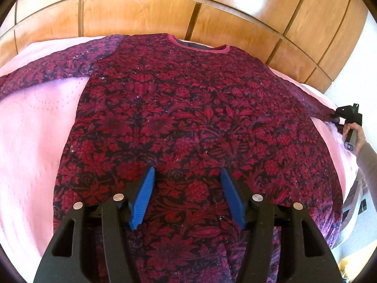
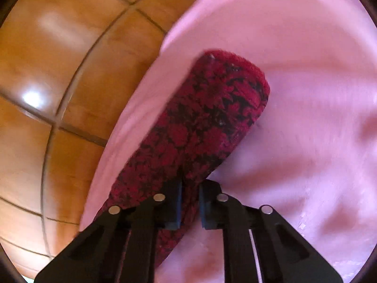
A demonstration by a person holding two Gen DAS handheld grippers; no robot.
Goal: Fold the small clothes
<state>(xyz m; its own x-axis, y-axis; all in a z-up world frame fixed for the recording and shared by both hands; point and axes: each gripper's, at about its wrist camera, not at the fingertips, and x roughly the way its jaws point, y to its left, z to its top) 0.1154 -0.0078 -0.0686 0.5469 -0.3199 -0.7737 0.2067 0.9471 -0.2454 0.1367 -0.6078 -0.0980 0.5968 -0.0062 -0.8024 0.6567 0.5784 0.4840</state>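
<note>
Wooden panelling (image 1: pixel 165 11) backs a bed spread with a pink cover (image 1: pixel 35 129), and on that cover lies the task's garment, a long-sleeved top (image 1: pixel 188 118) in a red and dark floral print, flat on its back with both sleeves stretched out to the sides.

From the left wrist view the left gripper (image 1: pixel 187 172) hangs over the lower middle of the top's body, its blue pads standing apart with nothing between them, so it is released. Far off to its right the other tool sits at the sleeve end with a hand (image 1: pixel 352 132) on its handle.

From the right wrist view the right gripper (image 2: pixel 190 188) is clenched on the right sleeve (image 2: pixel 207 118), the fabric pinched between its pads, the cuff (image 2: pixel 238 68) lying ahead of the fingers on the pink cover.

Judging by this, the first fold is beginning: the sleeve is caught and ready to be carried across the body. That move calls for lifting it just clear and laying it flat over the chest without dragging the body; the left gripper could press the top down meanwhile.
</note>
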